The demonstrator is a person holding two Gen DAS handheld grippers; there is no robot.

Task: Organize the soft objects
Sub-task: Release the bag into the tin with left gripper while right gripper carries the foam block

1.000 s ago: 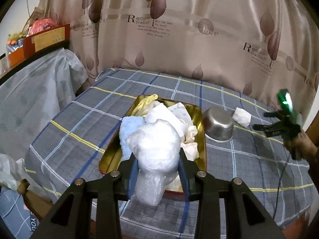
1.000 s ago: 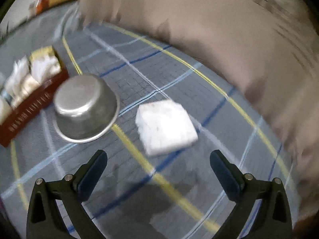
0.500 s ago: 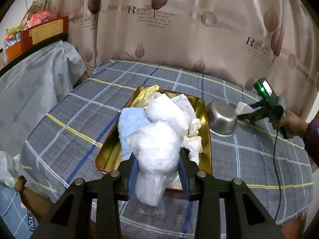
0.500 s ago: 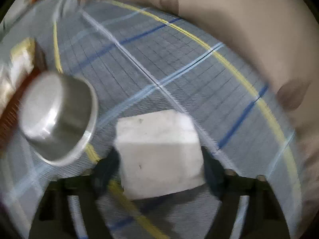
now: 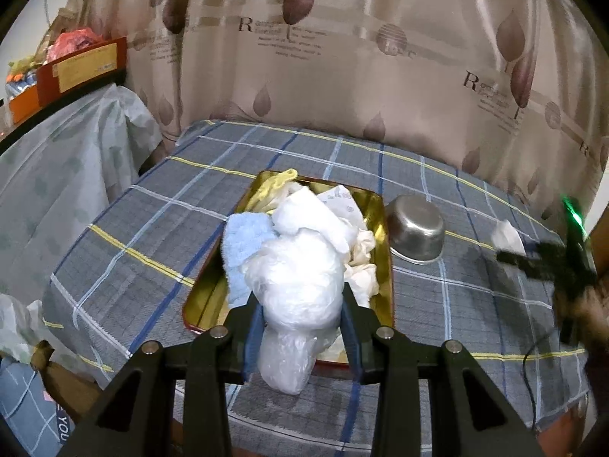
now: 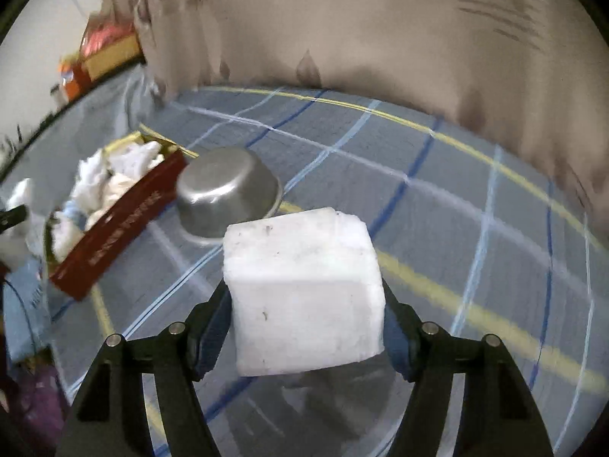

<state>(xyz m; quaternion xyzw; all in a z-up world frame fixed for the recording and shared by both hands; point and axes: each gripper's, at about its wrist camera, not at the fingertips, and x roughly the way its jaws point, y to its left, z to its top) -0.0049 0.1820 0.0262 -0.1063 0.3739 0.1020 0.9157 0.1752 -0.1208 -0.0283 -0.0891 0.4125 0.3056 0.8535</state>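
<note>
Now that the right tongs (image 6: 306, 321) have closed on the white foam block (image 6: 302, 291) and raised it off the checked surface (image 6: 475, 228), where a second ago they stood wide apart above it as it lay flat, the last loose soft thing appears to be in hand. That likely leaves only the carry toward the tin. In the right wrist view the block fills the lower middle of the frame, squeezed between both pads, its shadow on the cloth beneath.

The left tongs (image 5: 300, 329) remain clamped on a crumpled clear plastic bag (image 5: 297, 285), held low in the centre of the left wrist view, over the near end of the gold tin tray (image 5: 384, 228). The tray is already heaped: a pale blue cloth (image 5: 243, 247) at its left side, white wadded pieces (image 5: 361, 262) to the right, something yellow (image 5: 274, 184) at the far end. Just right of the tray a steel bowl (image 5: 416, 230) sits upside down, so it holds nothing that shows.
</note>
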